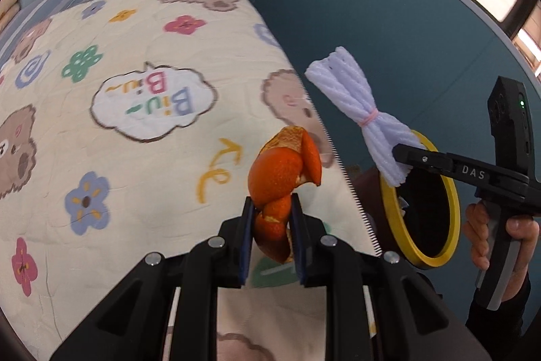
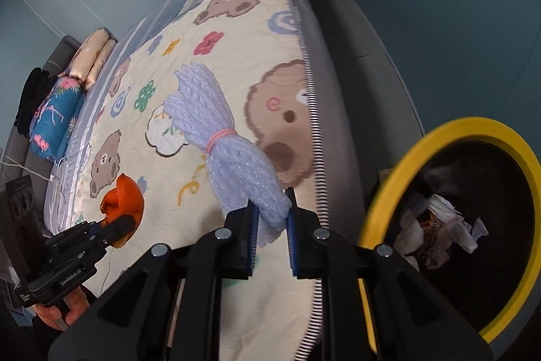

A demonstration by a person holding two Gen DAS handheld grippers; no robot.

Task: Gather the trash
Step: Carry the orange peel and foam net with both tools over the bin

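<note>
Right wrist view: right gripper point(image 2: 272, 219) jaws pinch the soft, light foam net point(image 2: 223, 137) by its end beside the yellow-rimmed bin point(image 2: 389, 192); left gripper point(image 1: 272, 235) jaws clamp limp orange peel point(image 1: 284, 171).

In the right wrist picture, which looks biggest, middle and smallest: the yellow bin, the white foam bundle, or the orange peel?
1. Yellow bin, though nearness to the camera may enlarge it.
2. White foam bundle.
3. Orange peel.

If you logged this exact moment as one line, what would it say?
left gripper: shut on orange peel | right gripper: shut on foam net bundle | yellow-rimmed bin: beside bed, trash inside
</note>
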